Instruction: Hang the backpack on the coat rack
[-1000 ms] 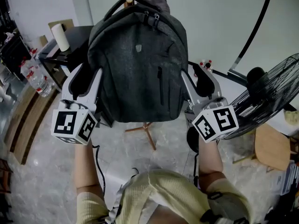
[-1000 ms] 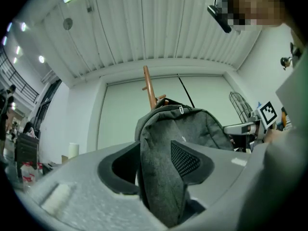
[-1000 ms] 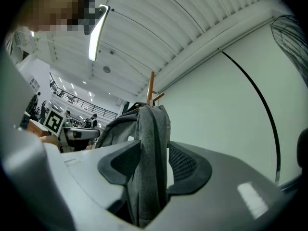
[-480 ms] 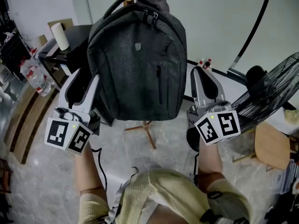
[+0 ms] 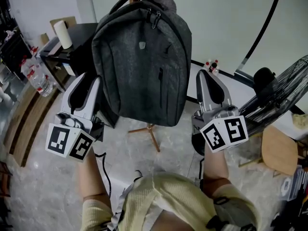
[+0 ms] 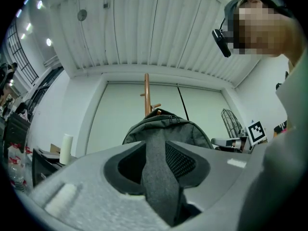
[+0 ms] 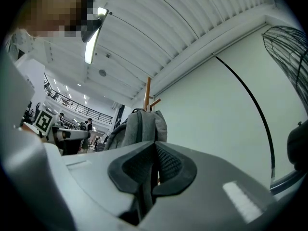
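The left gripper, tilted upward, is closing its fingers on the strap of the backpack; the right gripper, fingers pressed together, has the backpack at its left.

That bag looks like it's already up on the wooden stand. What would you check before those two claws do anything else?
1. The backpack hangs from the coat rack: ok, its top sits at the pole.
2. The right gripper is empty: ok, jaws together, beside the backpack.
3. The left gripper is free of the backpack: cannot tell; its jaws are closing, with grey fabric showing between them.
4. Room on the right side: cannot tell; the fan looks close.
5. The backpack is at rest, not swinging: cannot tell.
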The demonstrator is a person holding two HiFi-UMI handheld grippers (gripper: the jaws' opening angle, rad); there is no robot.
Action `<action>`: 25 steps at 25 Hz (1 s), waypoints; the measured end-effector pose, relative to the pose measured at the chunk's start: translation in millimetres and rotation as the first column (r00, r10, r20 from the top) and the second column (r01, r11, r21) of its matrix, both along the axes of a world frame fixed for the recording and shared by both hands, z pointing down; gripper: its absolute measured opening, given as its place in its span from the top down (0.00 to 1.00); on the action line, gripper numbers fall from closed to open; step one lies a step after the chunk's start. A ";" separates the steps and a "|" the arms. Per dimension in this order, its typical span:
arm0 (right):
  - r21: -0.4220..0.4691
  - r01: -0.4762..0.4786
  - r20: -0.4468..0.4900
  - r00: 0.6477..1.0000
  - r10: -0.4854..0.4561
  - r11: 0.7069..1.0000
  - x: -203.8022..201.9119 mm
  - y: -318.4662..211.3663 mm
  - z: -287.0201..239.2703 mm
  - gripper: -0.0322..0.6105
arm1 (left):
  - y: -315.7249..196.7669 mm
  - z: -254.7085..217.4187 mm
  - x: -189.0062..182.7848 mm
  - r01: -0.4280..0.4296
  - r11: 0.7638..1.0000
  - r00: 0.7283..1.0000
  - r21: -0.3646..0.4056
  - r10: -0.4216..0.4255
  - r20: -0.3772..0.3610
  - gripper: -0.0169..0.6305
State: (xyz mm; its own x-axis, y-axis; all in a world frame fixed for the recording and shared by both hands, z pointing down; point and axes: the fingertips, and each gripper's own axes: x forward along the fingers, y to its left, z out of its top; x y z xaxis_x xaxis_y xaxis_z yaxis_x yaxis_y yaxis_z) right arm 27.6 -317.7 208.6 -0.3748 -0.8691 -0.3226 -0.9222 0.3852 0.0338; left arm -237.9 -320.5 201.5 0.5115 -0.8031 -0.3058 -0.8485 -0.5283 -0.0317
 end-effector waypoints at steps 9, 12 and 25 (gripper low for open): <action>-0.022 0.013 -0.010 1.000 -0.013 1.000 -7.5 3.5 4.5 0.95 | 3.3 6.7 -0.6 -0.001 1.000 1.000 -0.022 0.001 -0.002 0.79; -0.025 0.016 -0.004 1.000 -0.016 1.000 -7.4 3.7 4.3 0.95 | 4.0 7.9 -1.5 0.000 1.000 1.000 -0.027 0.000 -0.002 0.79; -0.044 0.046 0.019 0.999 -0.046 0.998 -11.4 0.3 5.9 0.95 | 2.1 11.8 -3.1 -0.005 0.999 1.000 -0.050 0.006 0.012 0.79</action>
